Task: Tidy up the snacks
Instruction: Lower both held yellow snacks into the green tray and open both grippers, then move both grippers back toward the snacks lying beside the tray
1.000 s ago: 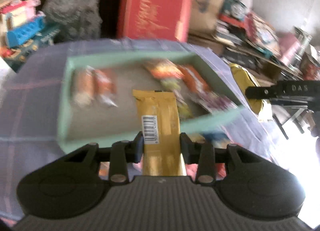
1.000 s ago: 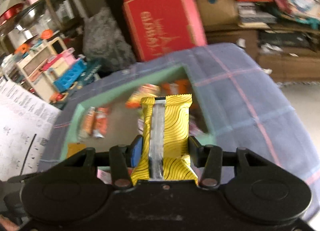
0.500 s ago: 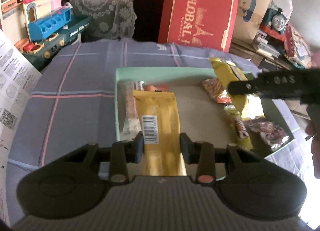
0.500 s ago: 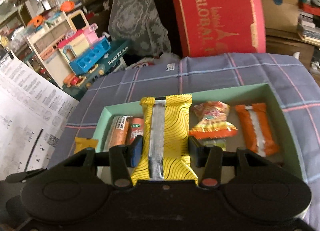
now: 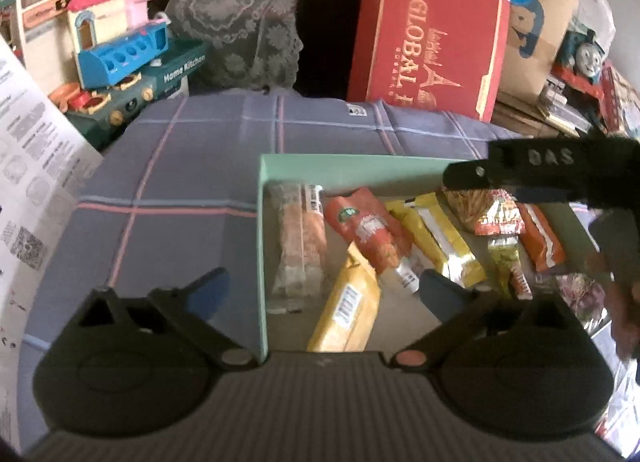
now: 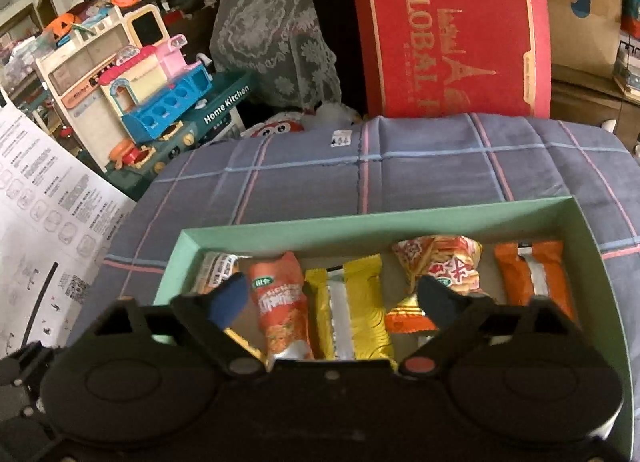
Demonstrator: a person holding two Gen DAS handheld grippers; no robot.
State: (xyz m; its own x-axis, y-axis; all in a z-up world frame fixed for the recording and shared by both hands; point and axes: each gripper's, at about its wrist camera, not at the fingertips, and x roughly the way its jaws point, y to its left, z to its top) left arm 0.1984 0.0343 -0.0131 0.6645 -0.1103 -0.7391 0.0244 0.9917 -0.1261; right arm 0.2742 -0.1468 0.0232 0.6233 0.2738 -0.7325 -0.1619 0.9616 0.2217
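A green box (image 5: 261,230) (image 6: 400,218) on the plaid cloth holds several snack packs. My left gripper (image 5: 324,286) is open and empty over the box's left wall. A gold bar (image 5: 348,310) lies in the box between its fingers, beside a pale wafer pack (image 5: 300,246) and an orange-red pack (image 5: 368,230). My right gripper (image 6: 334,298) is open and empty above the box. A yellow bar (image 6: 352,310) lies below it, next to the orange-red pack (image 6: 280,302), a red noodle snack (image 6: 440,262) and an orange pack (image 6: 532,274). The right gripper's body (image 5: 552,170) shows at the left view's right.
A red gift box (image 6: 452,30) stands behind the table. A toy kitchen set (image 6: 152,90) sits at the back left. Printed paper sheets (image 6: 40,198) hang at the left. The plaid tablecloth (image 5: 172,190) spreads left of and behind the box.
Both grippers have opened and let go of their bars. The gold bar and the yellow bar now lie in the box. Both grippers have moved closer over the box.
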